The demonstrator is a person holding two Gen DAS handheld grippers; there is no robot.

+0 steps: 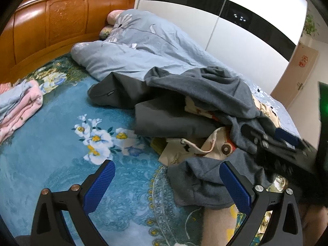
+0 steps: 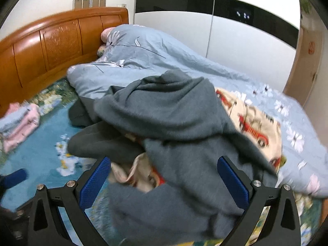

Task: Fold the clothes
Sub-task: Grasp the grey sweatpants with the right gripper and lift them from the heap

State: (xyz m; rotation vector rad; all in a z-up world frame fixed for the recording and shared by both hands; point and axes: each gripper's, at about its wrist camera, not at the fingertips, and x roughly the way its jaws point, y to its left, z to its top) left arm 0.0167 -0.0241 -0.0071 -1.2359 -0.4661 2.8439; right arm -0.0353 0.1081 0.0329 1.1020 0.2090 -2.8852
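selection step: both the left hand-held gripper (image 1: pixel 167 181) and right hand-held gripper (image 2: pixel 164 177) stand apart over the grey sweater (image 2: pixel 174 110) heaped mid-bed (image 1: pixel 61 164); next, grip one hem.

Two wrist views, low over the bed (image 1: pixel 51 174).
Both face the headboard (image 2: pixel 51 47), close above the clothes pile (image 2: pixel 174 123); they share pile, duvet (image 1: pixel 143 51), wardrobe (image 2: pixel 235 30).
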